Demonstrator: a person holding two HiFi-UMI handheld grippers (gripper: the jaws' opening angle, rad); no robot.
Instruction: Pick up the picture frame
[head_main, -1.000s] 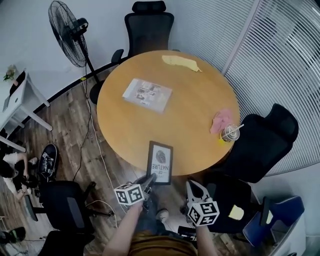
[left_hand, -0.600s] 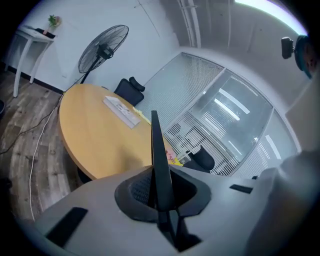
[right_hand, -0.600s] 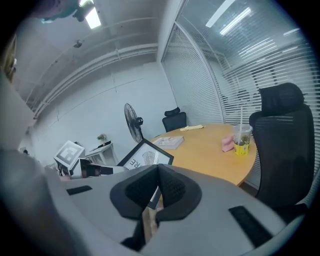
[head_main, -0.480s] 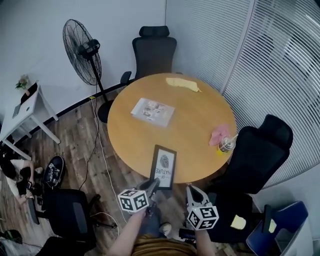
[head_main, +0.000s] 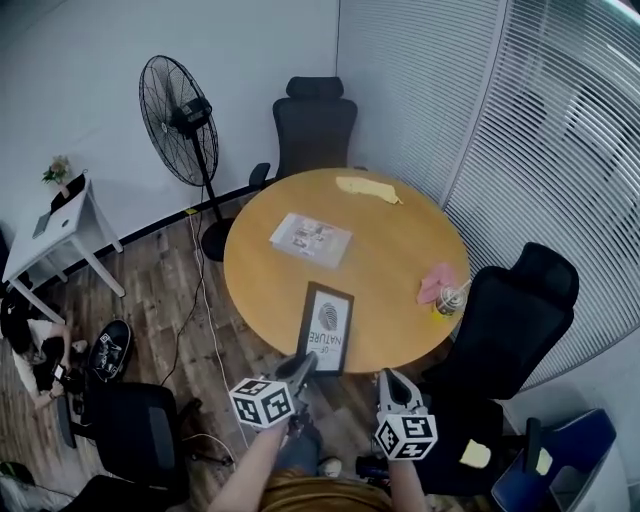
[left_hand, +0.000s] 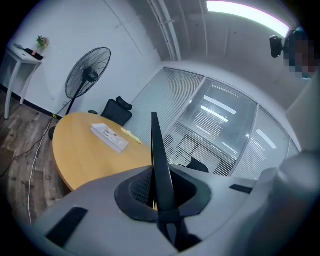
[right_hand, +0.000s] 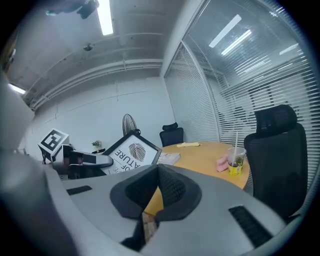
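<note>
Picture frame (head_main: 326, 326) — its near edge pinched in the left claw (head_main: 305, 363).

Black picture frame (head_main: 327, 327), tan table (head_main: 392, 252)

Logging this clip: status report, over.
Left gripper shut on the black leaf-print picture frame, held tilted at the near edge of the round wooden table. Right gripper shut, empty. Nothing blocking the frame.

The right gripper's (right_hand: 157, 167) grey jaws are pressing together, holding nothing. Left of them, the left gripper (right_hand: 107, 161) is gripping a tilted black-framed leaf print (right_hand: 131, 154) by the round wooden table's (right_hand: 200, 157) left edge. A clear plastic straw cup (right_hand: 235, 161) is standing at its right edge.
</note>
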